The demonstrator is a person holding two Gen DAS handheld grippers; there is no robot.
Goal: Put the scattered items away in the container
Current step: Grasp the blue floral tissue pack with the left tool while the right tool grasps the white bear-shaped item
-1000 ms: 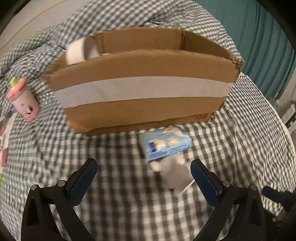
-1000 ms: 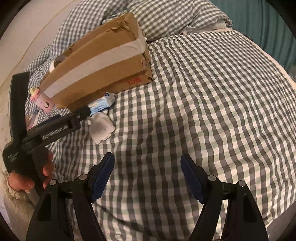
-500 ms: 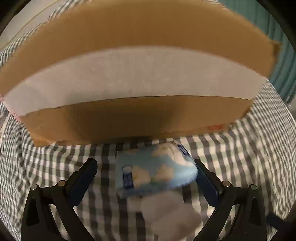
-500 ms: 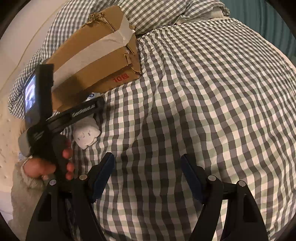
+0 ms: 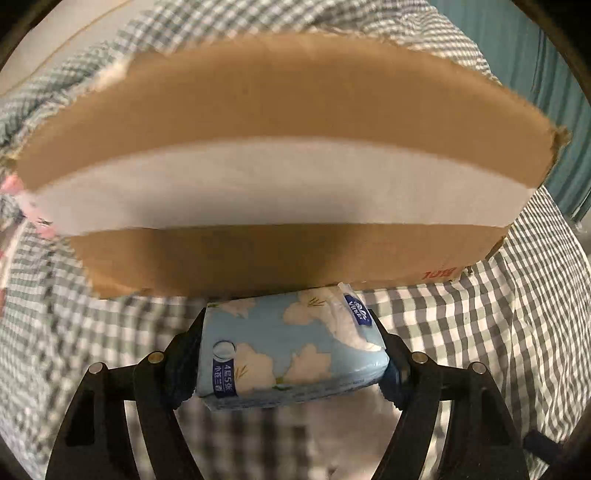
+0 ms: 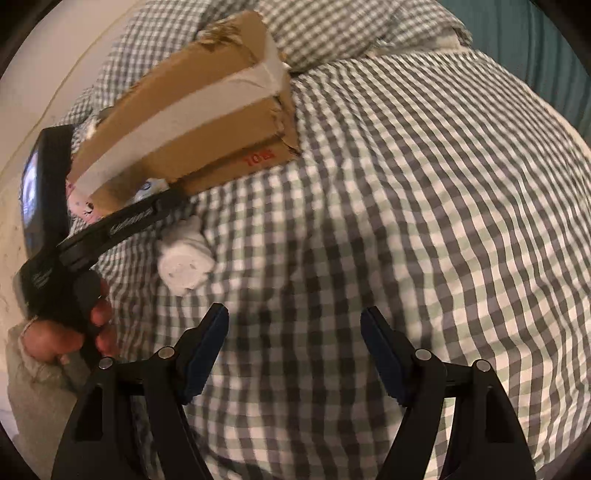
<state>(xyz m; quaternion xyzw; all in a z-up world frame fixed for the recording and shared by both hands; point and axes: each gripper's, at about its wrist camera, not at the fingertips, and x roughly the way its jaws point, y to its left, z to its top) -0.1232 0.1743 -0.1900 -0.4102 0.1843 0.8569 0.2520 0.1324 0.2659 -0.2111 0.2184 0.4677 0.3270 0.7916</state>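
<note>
My left gripper (image 5: pixel 291 365) is shut on a blue tissue pack (image 5: pixel 291 350) with white flowers, right in front of the cardboard box (image 5: pixel 280 192) with a white tape band. In the right wrist view the box (image 6: pixel 192 122) sits at upper left, with the left gripper (image 6: pixel 162 206) at its front wall. A white plush toy (image 6: pixel 184 258) lies on the checked bedspread near it. My right gripper (image 6: pixel 293 350) is open and empty over the bedspread.
A pink bottle (image 6: pixel 81 203) lies left of the box, also at the left edge of the left wrist view (image 5: pixel 14 184). Checked pillows (image 6: pixel 332 29) lie behind the box. The bedspread (image 6: pixel 424 221) stretches to the right.
My left gripper has closed on the tissue pack, which was loose between the open fingers half a second ago. The right gripper stays open and has shifted slightly.
</note>
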